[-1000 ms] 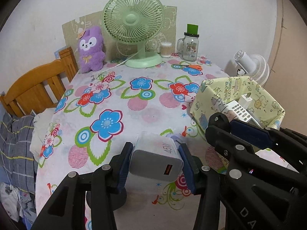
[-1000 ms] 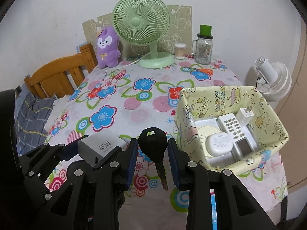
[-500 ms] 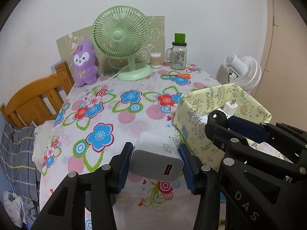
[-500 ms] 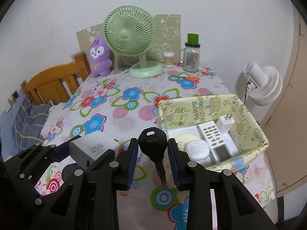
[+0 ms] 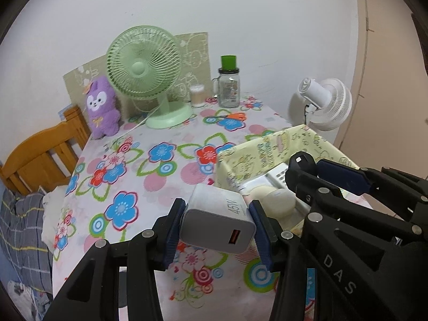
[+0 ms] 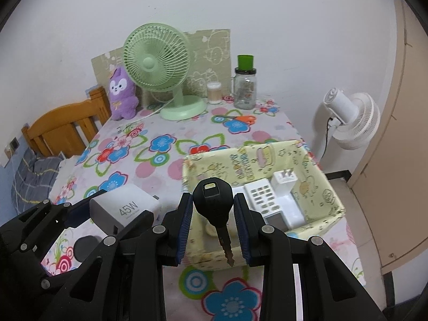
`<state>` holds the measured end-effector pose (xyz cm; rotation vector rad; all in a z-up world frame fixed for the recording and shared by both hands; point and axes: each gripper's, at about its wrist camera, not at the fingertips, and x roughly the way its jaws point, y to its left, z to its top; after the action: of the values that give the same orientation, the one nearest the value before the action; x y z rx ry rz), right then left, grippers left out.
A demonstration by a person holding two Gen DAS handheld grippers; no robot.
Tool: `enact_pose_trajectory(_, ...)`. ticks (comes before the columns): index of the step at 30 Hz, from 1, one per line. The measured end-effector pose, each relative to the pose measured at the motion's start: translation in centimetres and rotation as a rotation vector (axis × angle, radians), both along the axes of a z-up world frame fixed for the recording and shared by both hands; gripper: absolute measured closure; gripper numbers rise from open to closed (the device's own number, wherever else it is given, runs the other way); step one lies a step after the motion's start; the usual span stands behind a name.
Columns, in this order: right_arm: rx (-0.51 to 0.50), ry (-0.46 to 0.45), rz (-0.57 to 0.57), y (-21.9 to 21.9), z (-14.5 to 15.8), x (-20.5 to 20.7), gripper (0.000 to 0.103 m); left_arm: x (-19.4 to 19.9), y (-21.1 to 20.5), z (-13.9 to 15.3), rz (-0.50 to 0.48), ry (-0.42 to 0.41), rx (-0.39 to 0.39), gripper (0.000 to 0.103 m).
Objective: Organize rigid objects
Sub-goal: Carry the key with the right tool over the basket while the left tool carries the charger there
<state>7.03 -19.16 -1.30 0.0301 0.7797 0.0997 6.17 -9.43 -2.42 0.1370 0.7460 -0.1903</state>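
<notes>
My left gripper [image 5: 216,230] is shut on a white 45W charger block [image 5: 218,222], held above the flowered tablecloth left of the yellow fabric basket [image 5: 270,144]. The charger also shows in the right wrist view [image 6: 124,208]. My right gripper [image 6: 212,219] is shut on a black-headed key [image 6: 212,200], blade hanging down, held over the near left edge of the basket [image 6: 313,157]. The basket holds a white remote [image 6: 260,198], a white plug adapter [image 6: 285,180] and round white items.
A green desk fan [image 6: 157,67], a purple plush [image 6: 121,93], a glass jar with a green lid [image 6: 244,85], a cotton-swab pot [image 6: 214,92] and orange scissors [image 6: 240,119] stand at the table's far end. A wooden chair [image 6: 67,125] is left, a white floor fan [image 6: 353,117] right.
Both grippers have risen and shifted right towards the basket, still holding the charger and the key. The right gripper now hangs over the basket's near left edge.
</notes>
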Motion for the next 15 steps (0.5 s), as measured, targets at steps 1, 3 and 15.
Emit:
enact_pose_trajectory(1,0.0,0.0,-0.004,-0.3,0.0,0.1,0.068,0.1,-0.4,0.1,-0.008,-0.001,-0.001,0.053)
enact_pose_trajectory(3,0.005,-0.002,-0.015,-1.1,0.0,0.2,0.068,0.3,-1.1,0.1,-0.028,-0.004,0.0,0.053)
enact_pose_trajectory(15,0.031,0.021,-0.112,-7.3,-1.1,1.3,0.069,2.4,-6.1,-0.8,-0.13,0.02,0.002,0.053)
